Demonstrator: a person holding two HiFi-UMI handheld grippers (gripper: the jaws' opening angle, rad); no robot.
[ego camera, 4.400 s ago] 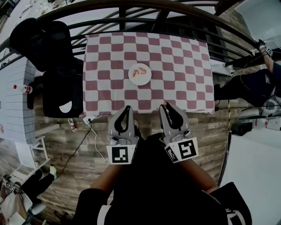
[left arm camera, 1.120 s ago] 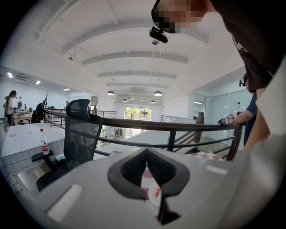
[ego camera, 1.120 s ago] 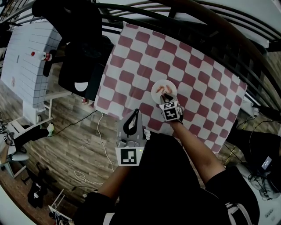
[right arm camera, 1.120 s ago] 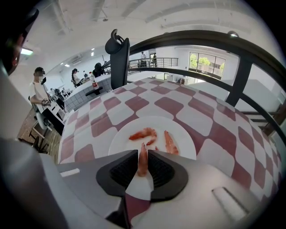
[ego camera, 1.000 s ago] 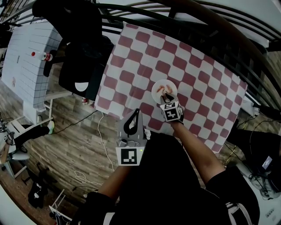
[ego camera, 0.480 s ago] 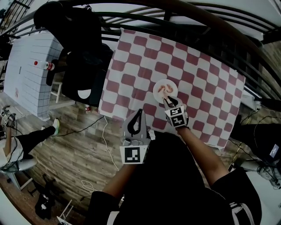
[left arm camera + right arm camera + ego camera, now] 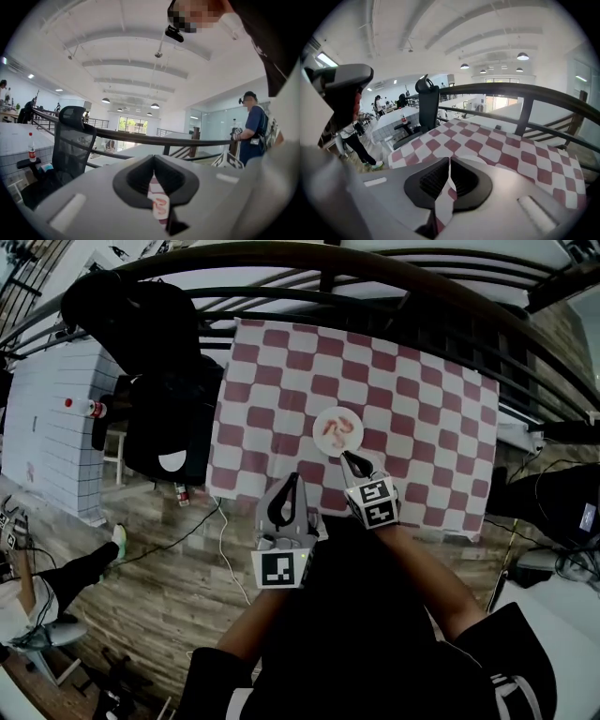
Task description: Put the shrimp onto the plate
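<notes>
A small white plate (image 7: 322, 418) sits near the middle of the red-and-white checked tablecloth (image 7: 412, 418), with pink-orange shrimp (image 7: 337, 430) lying on it. My right gripper (image 7: 346, 457) is shut and empty, its tips just short of the plate's near rim. In the right gripper view its jaws (image 7: 449, 160) meet in a thin line, with the cloth (image 7: 525, 154) beyond them. My left gripper (image 7: 295, 477) hangs shut and empty over the table's near edge, left of the plate. In the left gripper view (image 7: 153, 160), a strip of plate and shrimp (image 7: 161, 206) shows through the slit.
A black office chair (image 7: 159, 423) stands left of the table, with a bottle (image 7: 86, 408) on its armrest. A dark curved railing (image 7: 375, 268) runs behind the table. A white cable (image 7: 221, 532) trails over the wooden floor. A person (image 7: 254, 126) stands off to the right.
My right gripper reached from the table's near edge to above the plate, then drew back to its near rim. The left gripper stayed put. The head view has shifted.
</notes>
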